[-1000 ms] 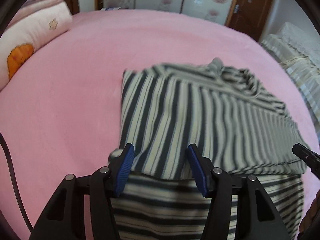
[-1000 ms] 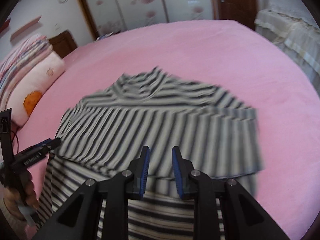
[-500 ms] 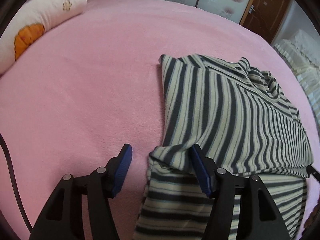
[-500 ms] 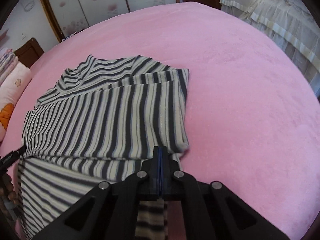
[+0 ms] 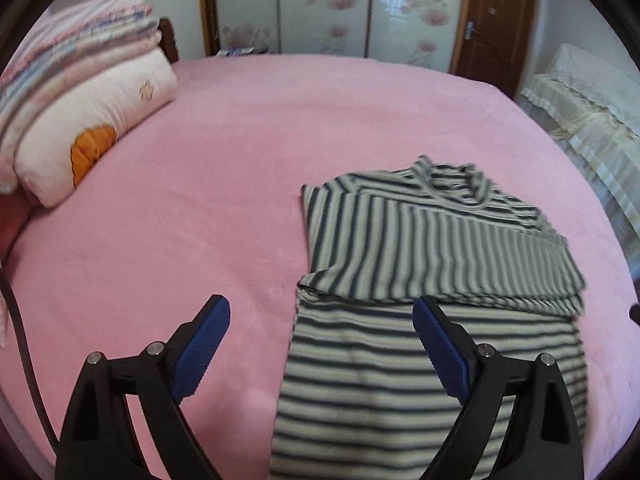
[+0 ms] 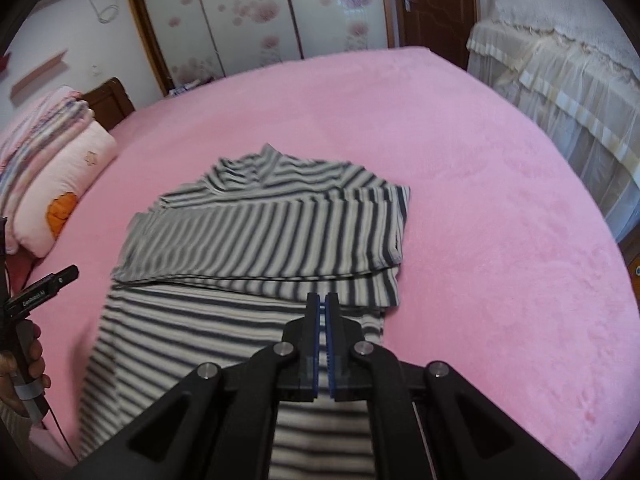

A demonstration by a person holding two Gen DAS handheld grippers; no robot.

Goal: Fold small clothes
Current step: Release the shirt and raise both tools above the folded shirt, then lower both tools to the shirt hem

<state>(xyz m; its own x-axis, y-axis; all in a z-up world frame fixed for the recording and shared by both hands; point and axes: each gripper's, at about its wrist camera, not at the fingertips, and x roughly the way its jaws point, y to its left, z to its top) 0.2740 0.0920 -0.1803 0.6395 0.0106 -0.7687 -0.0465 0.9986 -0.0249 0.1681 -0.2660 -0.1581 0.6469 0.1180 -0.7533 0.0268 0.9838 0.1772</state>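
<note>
A grey-and-cream striped top (image 5: 420, 248) lies flat on the pink bed (image 5: 208, 184), collar at the far end. Its sleeves are folded across the chest as a band, and the hem points toward me. My left gripper (image 5: 320, 312) hovers above the top's left edge, its jaws opening wide; the cloth lies below them, not pinched. In the right wrist view the same top (image 6: 260, 240) fills the middle. My right gripper (image 6: 322, 302) hangs over the top's lower right part, pads together, no cloth between them. The left gripper's finger (image 6: 40, 292) and a hand (image 6: 28, 356) show at the left edge.
A pillow with an orange print (image 5: 92, 136) and stacked quilts (image 5: 72, 48) lie at the bed's far left. A cream-covered piece of furniture (image 6: 560, 80) stands to the right of the bed. Wardrobe doors (image 5: 324, 4) and a brown door (image 5: 496, 20) are behind. A black cable (image 5: 24, 360) hangs at left.
Both grippers have lifted and drawn back from the top. The left jaws let go of the cloth and spread wider. The right jaws went from slightly apart to shut. The sleeve band now lies flat.
</note>
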